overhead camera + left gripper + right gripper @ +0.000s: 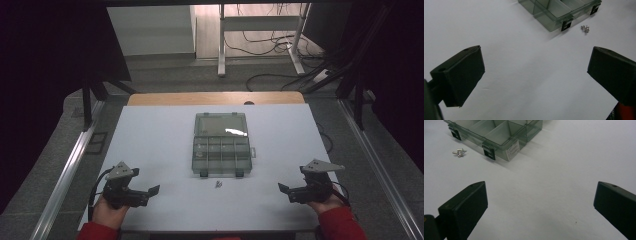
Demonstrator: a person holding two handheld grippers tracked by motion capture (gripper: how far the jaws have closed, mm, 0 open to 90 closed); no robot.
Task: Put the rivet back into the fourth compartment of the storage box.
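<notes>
Light: dim room, white table [160, 145] evenly lit from above
Glare: bright streak on organizer box [220, 144] lid
Focus: slightly soft

Left gripper [150, 192] and right gripper [286, 190] low at near corners, fingers spread wide, holding nothing.

From above the table's [150, 130] near edge we look forward and down. Two low cameras near its near corners look inward between black jaws, close to the surface; all three share the clear compartment box [220, 145] and small screws [218, 184] at mid-table
</notes>
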